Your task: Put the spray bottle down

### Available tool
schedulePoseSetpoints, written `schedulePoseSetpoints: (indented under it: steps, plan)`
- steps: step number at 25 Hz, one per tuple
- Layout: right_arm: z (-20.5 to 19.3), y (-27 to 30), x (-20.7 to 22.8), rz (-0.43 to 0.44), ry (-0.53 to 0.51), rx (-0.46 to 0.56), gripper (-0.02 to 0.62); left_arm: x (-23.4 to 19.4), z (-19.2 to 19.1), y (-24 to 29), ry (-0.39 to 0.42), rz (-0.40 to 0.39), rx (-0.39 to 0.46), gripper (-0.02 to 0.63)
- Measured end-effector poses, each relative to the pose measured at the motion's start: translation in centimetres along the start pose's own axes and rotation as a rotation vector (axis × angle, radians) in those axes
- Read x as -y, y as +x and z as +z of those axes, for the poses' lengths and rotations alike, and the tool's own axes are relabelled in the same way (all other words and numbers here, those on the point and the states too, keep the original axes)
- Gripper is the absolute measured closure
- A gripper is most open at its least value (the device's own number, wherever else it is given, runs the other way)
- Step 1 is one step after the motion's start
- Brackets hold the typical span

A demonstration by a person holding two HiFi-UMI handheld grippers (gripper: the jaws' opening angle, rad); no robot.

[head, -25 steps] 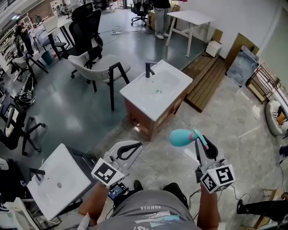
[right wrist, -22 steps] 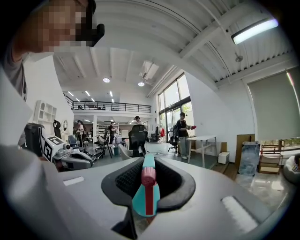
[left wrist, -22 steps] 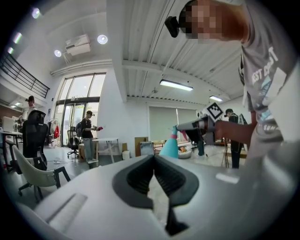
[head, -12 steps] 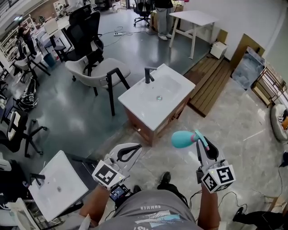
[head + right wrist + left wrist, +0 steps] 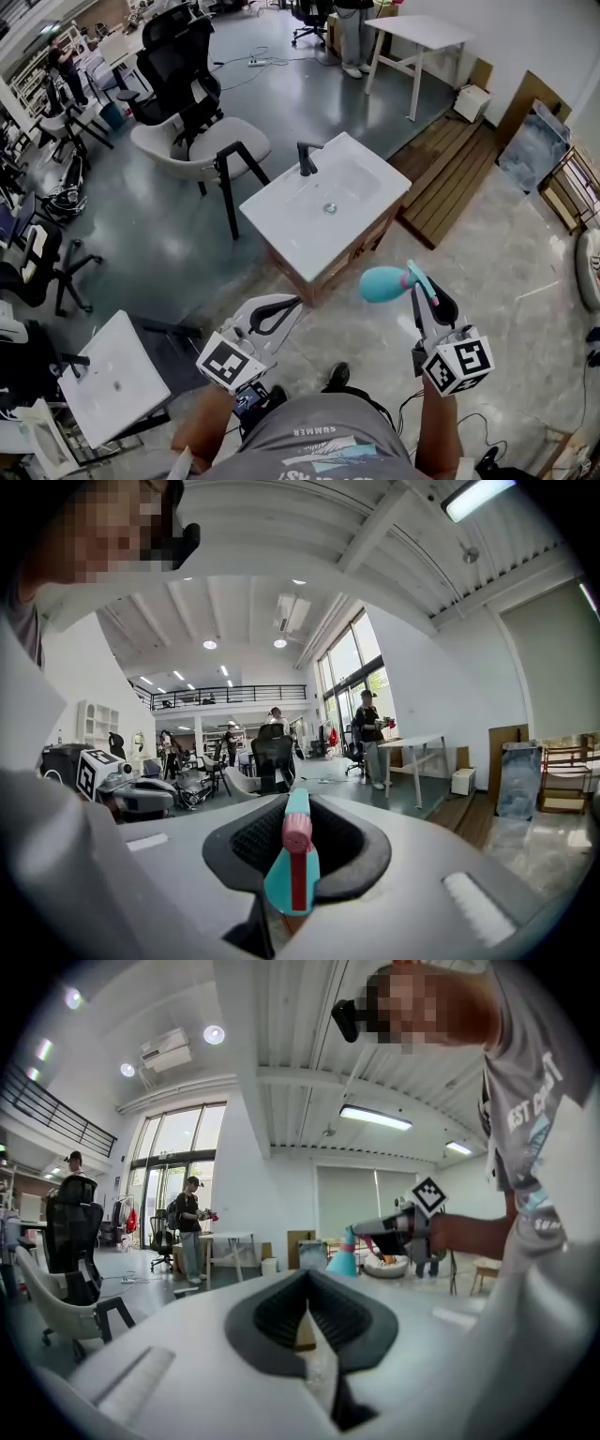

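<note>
Beside the white sink (image 5: pixel 323 202), the right tool (image 5: pixel 424 287) pinches a teal spray bottle (image 5: pixel 382 284); the left tool (image 5: pixel 292 304) is pressed together, empty. The shirt (image 5: pixel 314 450) reads "SUMMER".

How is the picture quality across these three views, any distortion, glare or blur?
Head view: sharp and evenly lit, edges bowed by the wide lens. Left gripper view: heavy fisheye, black corners, bright windows, left gripper soft up close. Right gripper view: same fisheye, ceiling light glaring, spray bottle slightly soft.
</note>
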State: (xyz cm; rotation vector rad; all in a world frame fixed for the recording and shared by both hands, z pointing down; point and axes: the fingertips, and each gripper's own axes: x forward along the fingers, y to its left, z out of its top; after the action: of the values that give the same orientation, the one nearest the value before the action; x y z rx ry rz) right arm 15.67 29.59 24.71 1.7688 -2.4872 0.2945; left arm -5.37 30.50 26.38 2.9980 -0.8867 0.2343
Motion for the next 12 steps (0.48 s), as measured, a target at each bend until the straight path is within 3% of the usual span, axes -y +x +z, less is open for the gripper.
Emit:
schedulePoseSetpoints:
  steps: [7,12]
  plan:
    - [-0.3,0.9,3.2,0.044,0.026,-0.005,0.529,-0.6,-0.3,2.5,0.031,0.059,-0.063,0.604]
    - [-0.4,2.6,6.0,0.042,0.023,-0.007,0.529,0.0,0.4,4.9,0.011,0.048,-0.023,0.604]
